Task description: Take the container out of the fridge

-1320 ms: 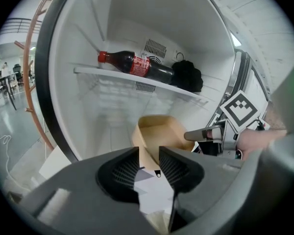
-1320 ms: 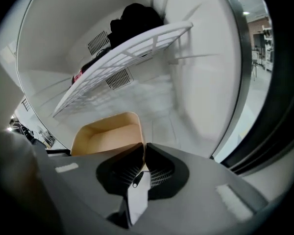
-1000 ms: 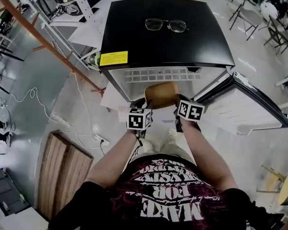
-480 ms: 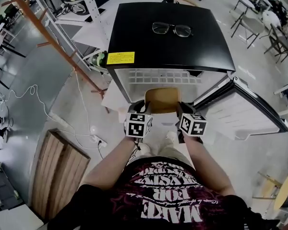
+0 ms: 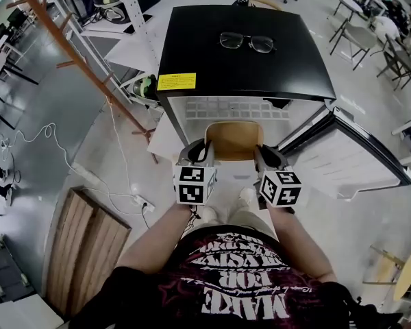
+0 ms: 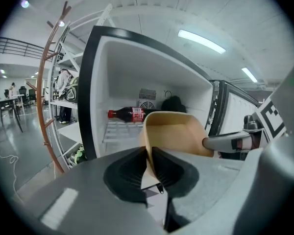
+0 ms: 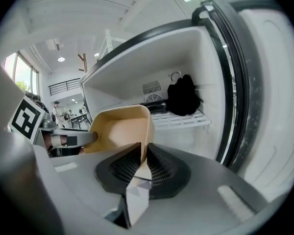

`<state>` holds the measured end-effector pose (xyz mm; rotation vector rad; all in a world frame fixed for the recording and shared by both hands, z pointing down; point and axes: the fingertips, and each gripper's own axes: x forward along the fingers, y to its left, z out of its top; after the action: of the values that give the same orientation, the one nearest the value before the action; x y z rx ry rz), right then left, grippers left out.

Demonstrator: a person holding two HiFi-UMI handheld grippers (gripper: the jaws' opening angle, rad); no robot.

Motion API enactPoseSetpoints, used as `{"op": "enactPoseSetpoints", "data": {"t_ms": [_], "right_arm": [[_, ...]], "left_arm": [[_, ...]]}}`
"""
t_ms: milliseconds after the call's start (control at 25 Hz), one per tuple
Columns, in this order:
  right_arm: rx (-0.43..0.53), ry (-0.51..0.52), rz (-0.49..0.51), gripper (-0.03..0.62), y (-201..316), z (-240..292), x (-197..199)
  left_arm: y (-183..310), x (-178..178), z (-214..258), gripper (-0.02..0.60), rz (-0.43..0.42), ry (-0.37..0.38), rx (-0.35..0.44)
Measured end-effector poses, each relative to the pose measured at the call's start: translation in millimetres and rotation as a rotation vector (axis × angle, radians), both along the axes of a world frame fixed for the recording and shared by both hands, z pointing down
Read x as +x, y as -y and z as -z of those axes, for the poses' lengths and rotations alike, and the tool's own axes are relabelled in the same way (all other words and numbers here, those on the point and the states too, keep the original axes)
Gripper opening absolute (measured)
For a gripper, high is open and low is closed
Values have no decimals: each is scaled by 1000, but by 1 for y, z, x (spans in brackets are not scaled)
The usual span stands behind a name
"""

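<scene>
An empty tan container (image 5: 233, 141) hangs in front of the open black fridge (image 5: 240, 53), held from both sides. My left gripper (image 5: 207, 151) is shut on its left wall, and in the left gripper view the wall stands between the pads (image 6: 149, 152). My right gripper (image 5: 261, 156) grips the right wall; its jaws have just been opening a little, and the wall still sits pinched between the pads (image 7: 143, 150). The container (image 7: 118, 129) is upright and clear of the fridge shelf.
A pair of glasses (image 5: 245, 41) lies on the fridge top. The fridge door (image 5: 349, 160) stands open at the right. Inside, a cola bottle (image 6: 130, 114) lies on the wire shelf beside a black object (image 7: 183, 96). A wooden board (image 5: 82, 249) lies on the floor at left.
Both grippers have lifted the container and drawn it back from the fridge opening toward the person. The marker cubes now sit larger and lower in the head view.
</scene>
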<state>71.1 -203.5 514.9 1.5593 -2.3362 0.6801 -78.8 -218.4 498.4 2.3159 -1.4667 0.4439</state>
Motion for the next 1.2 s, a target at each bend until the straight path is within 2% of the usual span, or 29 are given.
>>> {"op": "enactPoseSetpoints", "data": {"t_ms": [200, 520, 880, 1200], "right_arm": [[71, -38, 14, 72, -5, 27, -3], [135, -33, 27, 74, -9, 63, -3], [230, -62, 59, 75, -14, 112, -5], [255, -27, 75, 76, -20, 139, -7]], "left_arm": [[-3, -2, 24, 34, 5, -23, 43], [-6, -3, 57, 35, -6, -21, 102], [-12, -4, 105, 37, -14, -14, 209], [-17, -5, 134, 38, -21, -18, 251]]}}
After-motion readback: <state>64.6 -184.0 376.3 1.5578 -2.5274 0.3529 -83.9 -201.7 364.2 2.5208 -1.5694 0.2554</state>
